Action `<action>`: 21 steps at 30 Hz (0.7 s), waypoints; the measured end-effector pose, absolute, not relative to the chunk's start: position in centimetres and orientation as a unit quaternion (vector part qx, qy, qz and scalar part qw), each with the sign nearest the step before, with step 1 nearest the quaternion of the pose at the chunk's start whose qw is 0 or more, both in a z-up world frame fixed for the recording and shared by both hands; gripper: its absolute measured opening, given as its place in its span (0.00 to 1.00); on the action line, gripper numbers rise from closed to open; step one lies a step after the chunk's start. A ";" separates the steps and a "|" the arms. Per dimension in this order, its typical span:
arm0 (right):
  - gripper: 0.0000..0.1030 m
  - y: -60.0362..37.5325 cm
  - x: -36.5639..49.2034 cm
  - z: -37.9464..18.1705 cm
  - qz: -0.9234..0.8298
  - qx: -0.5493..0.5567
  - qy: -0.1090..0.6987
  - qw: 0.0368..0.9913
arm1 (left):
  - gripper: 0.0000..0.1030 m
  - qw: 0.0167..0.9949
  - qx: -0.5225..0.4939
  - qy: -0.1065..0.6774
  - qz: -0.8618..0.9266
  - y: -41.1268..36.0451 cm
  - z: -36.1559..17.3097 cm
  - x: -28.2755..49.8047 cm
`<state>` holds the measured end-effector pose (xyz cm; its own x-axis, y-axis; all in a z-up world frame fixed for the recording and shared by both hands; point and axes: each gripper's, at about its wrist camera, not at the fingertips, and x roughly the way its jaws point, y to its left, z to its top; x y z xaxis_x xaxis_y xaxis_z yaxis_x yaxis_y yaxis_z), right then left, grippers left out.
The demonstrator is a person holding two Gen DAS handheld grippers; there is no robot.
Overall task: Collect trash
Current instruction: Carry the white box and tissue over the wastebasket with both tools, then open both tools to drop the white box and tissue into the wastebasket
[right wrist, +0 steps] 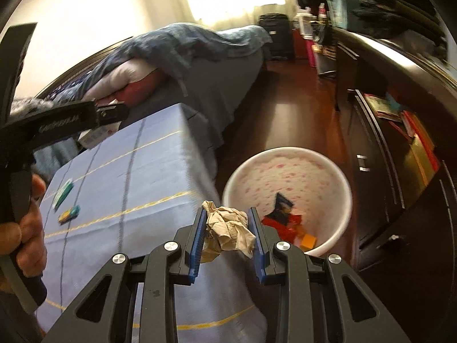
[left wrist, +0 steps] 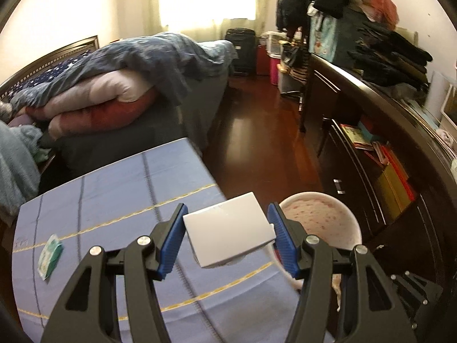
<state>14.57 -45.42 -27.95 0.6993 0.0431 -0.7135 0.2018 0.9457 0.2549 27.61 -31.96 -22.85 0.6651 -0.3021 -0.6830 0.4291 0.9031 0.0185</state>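
My left gripper point(left wrist: 228, 208) is shut on a flat white box point(left wrist: 228, 230), held over the right edge of the blue-clothed table point(left wrist: 114, 200). Just to its right stands a white bin point(left wrist: 354, 228) with a pink-speckled liner. My right gripper point(right wrist: 228, 211) is shut on a crumpled brown paper point(right wrist: 228, 228), held above the table's corner point(right wrist: 128, 185) beside the bin point(right wrist: 285, 150). Red, orange and dark wrappers point(right wrist: 288, 223) lie in the bin. A green packet point(left wrist: 50, 253) lies on the cloth; the right wrist view shows two green packets point(right wrist: 64, 193), point(right wrist: 70, 214).
A bed with a blue duvet point(left wrist: 148, 57) stands behind the table. A dark dresser point(left wrist: 371, 143) with books runs along the right. Dark wooden floor point(left wrist: 257, 143) lies between them. A hand point(right wrist: 25, 228) grips the left tool at the left edge.
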 end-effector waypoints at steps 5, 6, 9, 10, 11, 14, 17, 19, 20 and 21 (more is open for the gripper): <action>0.29 -48.4 15.7 -28.5 -0.081 0.173 0.381 0.905 | 0.58 0.901 0.102 0.360 -0.221 -35.5 -24.0 28.5; 0.29 -48.8 15.9 -28.6 -0.086 0.175 0.381 0.904 | 0.57 0.898 0.103 0.363 -0.226 -36.1 -24.3 28.7; 0.29 -50.3 16.6 -29.0 -0.099 0.183 0.382 0.901 | 0.57 0.890 0.106 0.370 -0.245 -37.8 -25.1 29.1; 0.29 -50.7 16.8 -29.2 -0.104 0.183 0.383 0.899 | 0.57 0.888 0.108 0.370 -0.249 -38.3 -25.4 29.1; 0.29 -51.1 17.0 -29.4 -0.110 0.183 0.384 0.898 | 0.57 0.887 0.109 0.371 -0.253 -38.7 -25.6 29.2; 0.29 -52.1 17.5 -30.0 -0.122 0.185 0.386 0.895 | 0.57 0.881 0.115 0.372 -0.267 -40.5 -26.4 29.3; 0.29 -52.8 17.9 -30.6 -0.131 0.187 0.388 0.893 | 0.58 0.878 0.116 0.374 -0.276 -41.8 -26.8 29.5; 0.29 -53.3 18.4 -31.2 -0.138 0.187 0.393 0.890 | 0.58 0.876 0.116 0.375 -0.282 -42.5 -27.2 29.9; 0.29 -53.4 18.6 -31.5 -0.141 0.187 0.396 0.888 | 0.58 0.875 0.115 0.376 -0.283 -42.8 -27.4 30.0; 0.30 -53.6 18.8 -31.9 -0.143 0.187 0.398 0.887 | 0.58 0.873 0.115 0.379 -0.285 -43.1 -27.6 30.3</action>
<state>18.83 -53.56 -31.88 0.6426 -0.1058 -0.7588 0.4028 0.8892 0.2171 30.26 -43.14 -27.57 0.5505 -0.4117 -0.7263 0.5851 0.8108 -0.0161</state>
